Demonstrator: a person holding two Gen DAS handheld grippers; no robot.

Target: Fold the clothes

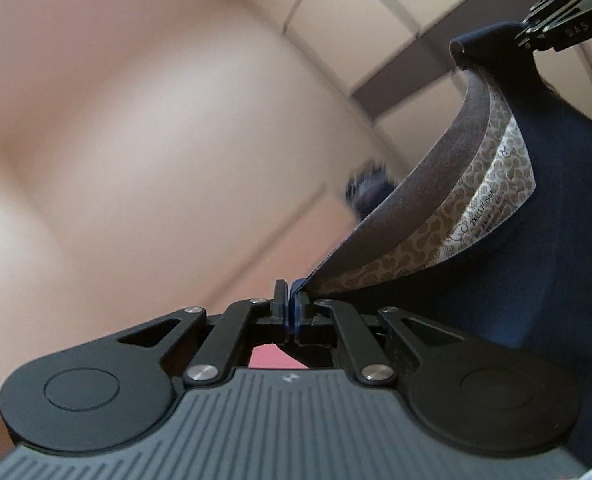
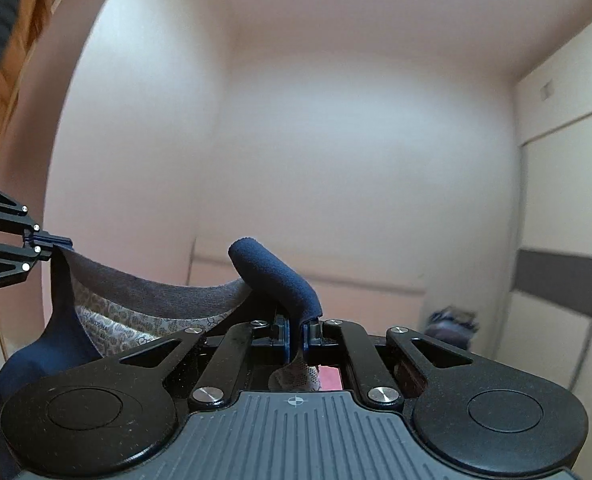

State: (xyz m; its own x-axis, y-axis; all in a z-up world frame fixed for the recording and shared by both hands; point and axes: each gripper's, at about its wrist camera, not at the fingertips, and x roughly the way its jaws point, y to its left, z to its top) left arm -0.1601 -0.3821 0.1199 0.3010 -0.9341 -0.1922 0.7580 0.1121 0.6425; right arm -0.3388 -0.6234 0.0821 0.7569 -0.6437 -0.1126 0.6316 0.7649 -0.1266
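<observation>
Navy fabric, a garment held up in the air between both grippers, well clear of any surface. Grey inner neckband curves between the two grip points; below it a patterned label strip printed "2XL", further text too small to read.

Surroundings: pale pinkish walls, blurred. Cream wardrobe panels with a grey band at upper right of left wrist view. Small dark bundle low by the far wall, too blurred to identify. Orange and dark clothing hanging at top left of right wrist view. Pink surface glimpsed beneath the linkage.

Left gripper: jaws pinched together on the neckband edge, cloth rising away to the right. Right gripper: jaws clamped on a rolled navy fold that stands up above the fingers. Each gripper shows at the edge of the other's view, both raised and aimed at the walls.
</observation>
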